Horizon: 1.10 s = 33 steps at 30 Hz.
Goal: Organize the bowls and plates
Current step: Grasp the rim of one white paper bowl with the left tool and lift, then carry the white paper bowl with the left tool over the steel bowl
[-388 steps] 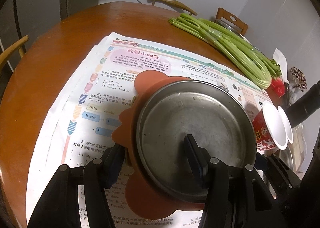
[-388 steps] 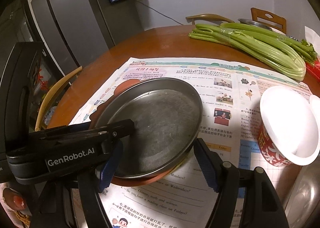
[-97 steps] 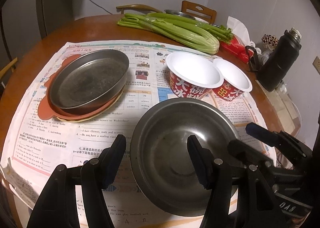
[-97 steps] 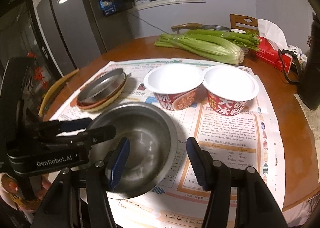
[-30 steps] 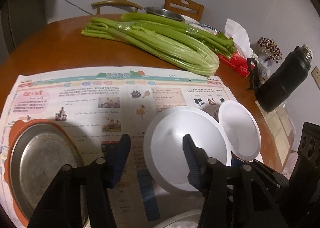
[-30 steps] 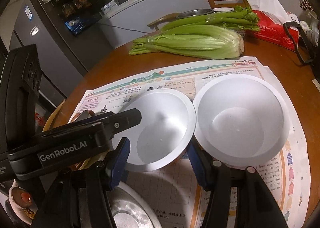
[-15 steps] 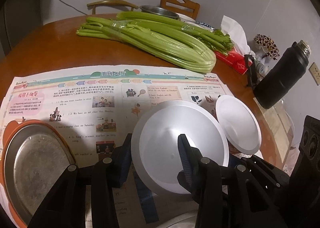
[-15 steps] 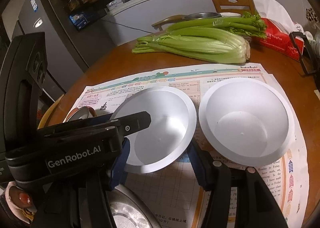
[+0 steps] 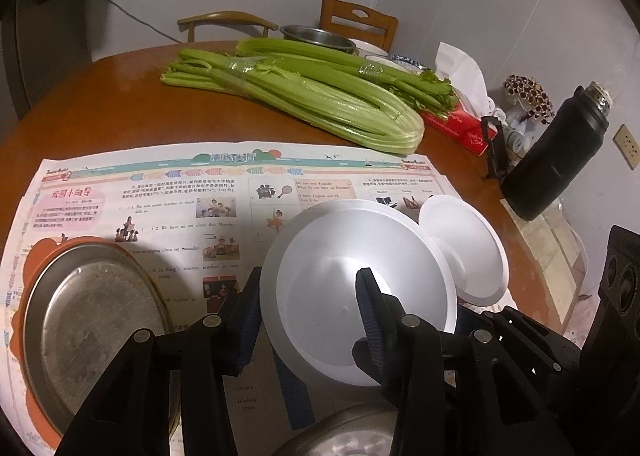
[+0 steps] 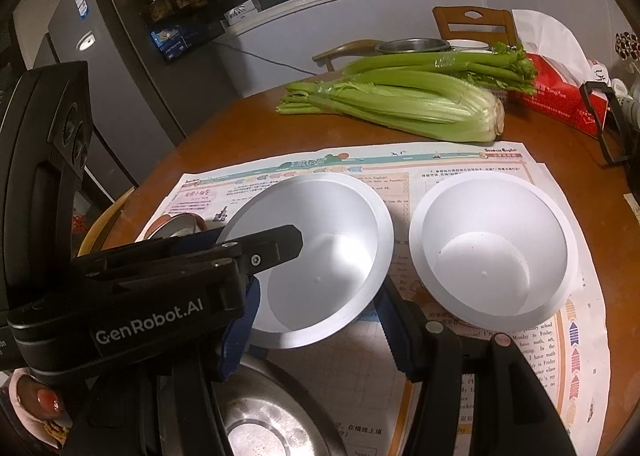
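My left gripper [image 9: 308, 308] is shut on the rim of a white paper bowl [image 9: 332, 280], one finger inside and one outside, and holds it tilted above the newspaper. The same bowl [image 10: 320, 252] shows in the right wrist view, with the left gripper's finger over its rim. A second white paper bowl [image 10: 492, 240] stands to its right; it also shows in the left wrist view [image 9: 464, 248]. My right gripper [image 10: 316, 332] is open, its fingers spanning the near side of the held bowl. A steel bowl [image 10: 272, 416] lies below. A steel plate [image 9: 84, 312] sits on an orange plate at the left.
A newspaper [image 9: 168, 192] covers the round wooden table [image 9: 100, 96]. Celery bunches [image 9: 312, 96], a red tissue box [image 10: 560, 100] and a black flask [image 9: 556, 160] are at the back and right. A steel bowl [image 9: 316, 34] and chairs are at the far edge.
My left gripper has closed on the white bowl's rim and lifted and tilted it toward me. The right gripper has stayed open beside it.
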{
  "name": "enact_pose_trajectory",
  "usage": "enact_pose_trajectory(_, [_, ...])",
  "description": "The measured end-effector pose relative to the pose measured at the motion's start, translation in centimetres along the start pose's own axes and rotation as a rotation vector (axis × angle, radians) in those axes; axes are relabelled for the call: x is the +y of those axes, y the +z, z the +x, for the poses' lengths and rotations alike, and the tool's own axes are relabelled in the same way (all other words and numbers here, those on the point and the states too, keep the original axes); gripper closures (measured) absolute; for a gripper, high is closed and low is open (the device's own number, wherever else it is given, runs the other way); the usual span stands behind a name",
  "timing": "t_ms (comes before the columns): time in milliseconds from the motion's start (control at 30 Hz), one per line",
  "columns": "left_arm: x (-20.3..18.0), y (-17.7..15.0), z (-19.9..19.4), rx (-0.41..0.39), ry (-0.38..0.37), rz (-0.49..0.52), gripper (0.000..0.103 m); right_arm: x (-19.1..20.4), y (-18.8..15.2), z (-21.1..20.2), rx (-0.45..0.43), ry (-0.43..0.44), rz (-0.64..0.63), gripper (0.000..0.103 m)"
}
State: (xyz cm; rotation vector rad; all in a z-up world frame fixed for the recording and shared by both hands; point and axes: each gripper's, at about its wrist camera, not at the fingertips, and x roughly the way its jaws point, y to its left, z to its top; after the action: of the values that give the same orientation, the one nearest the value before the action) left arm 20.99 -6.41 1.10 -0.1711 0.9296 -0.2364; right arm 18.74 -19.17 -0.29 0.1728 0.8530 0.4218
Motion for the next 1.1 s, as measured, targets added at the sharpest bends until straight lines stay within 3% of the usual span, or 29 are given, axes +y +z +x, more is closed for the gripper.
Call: enact_pose_trajectory(1100, [-3.2,-3.2,-8.9,-0.109,0.025,0.04,0.053,3.5,-2.1,-8.0,-0.091,0.011,-0.081,0.044])
